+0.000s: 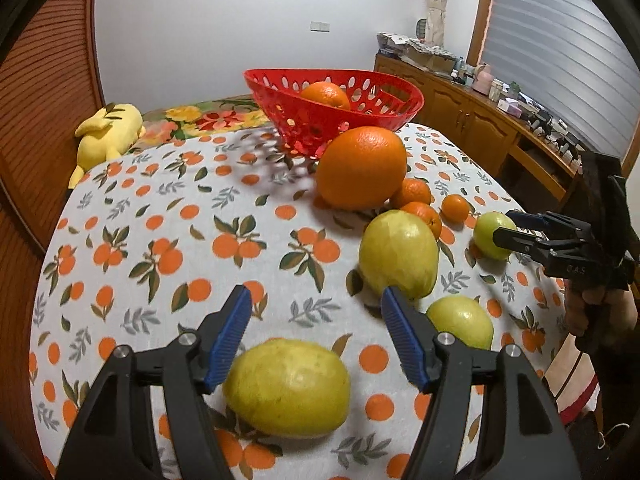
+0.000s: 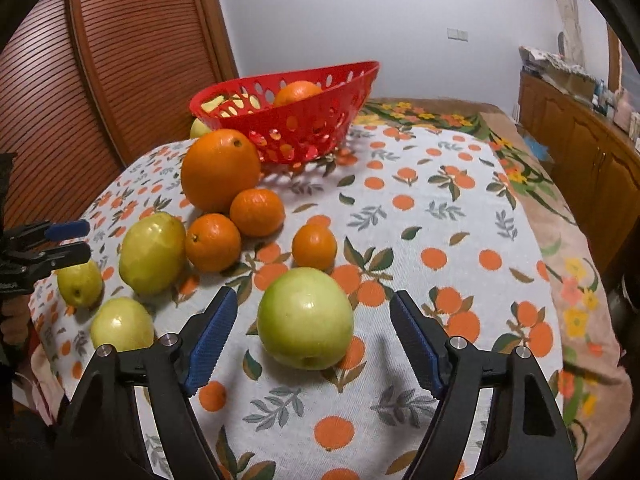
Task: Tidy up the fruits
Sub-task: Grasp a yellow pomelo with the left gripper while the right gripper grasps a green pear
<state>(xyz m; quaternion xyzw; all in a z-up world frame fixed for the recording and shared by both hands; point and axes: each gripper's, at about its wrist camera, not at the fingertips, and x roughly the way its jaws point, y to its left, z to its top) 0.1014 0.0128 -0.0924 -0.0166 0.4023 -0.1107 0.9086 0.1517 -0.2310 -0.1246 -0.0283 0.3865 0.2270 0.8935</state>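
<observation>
Both my grippers were wide open, left gripper (image 1: 316, 316) over a yellow guava (image 1: 287, 388), right gripper (image 2: 314, 320) around the green apple (image 2: 305, 318); red basket (image 2: 288, 120) at 12 o'clock; round fruit could've rolled off-pad.

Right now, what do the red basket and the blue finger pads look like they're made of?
Red basket: looks like glossy moulded plastic, with thin walls, punched oval holes and shiny highlights. Blue pads on the right gripper: probably rubber or soft plastic, matte with fine ribbing; the look alone cannot settle which. The left gripper carries the same pads.
</observation>
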